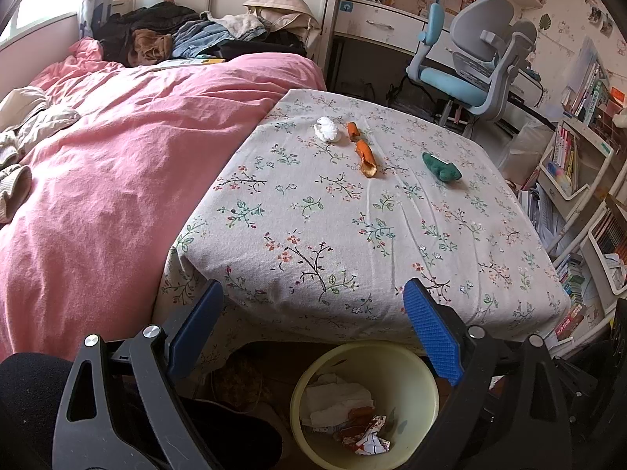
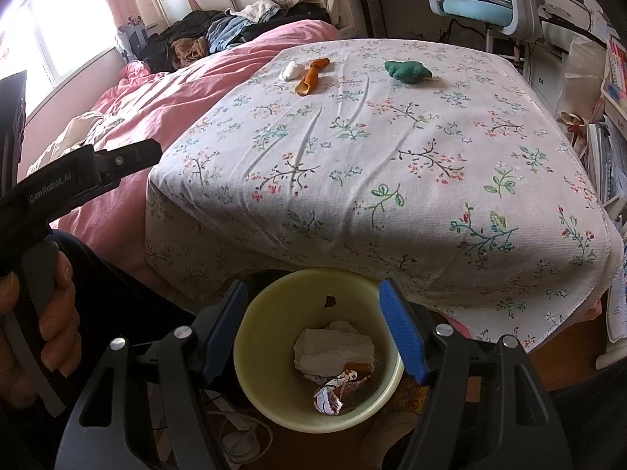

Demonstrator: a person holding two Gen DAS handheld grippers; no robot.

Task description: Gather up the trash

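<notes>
A white crumpled tissue point(image 1: 326, 129), two orange peel pieces point(image 1: 365, 157) and a green crumpled wad point(image 1: 441, 167) lie at the far part of the floral-cloth table point(image 1: 313, 227). They also show in the right wrist view: tissue point(image 2: 290, 70), peel point(image 2: 307, 80), green wad point(image 2: 407, 71). A pale yellow bin point(image 1: 415, 372) point(image 2: 274, 313) stands on the floor below the table's near edge and holds white paper and wrappers. My left gripper point(image 1: 313, 325) is open and empty above the bin. My right gripper point(image 2: 313, 325) is open and empty over the bin.
A bed with a pink cover point(image 1: 117, 156) and piled clothes point(image 1: 176, 35) lies left of the table. A blue-grey desk chair point(image 1: 474, 62) and bookshelves point(image 1: 580, 164) stand to the right. The left gripper's handle point(image 2: 78, 180) shows in the right wrist view.
</notes>
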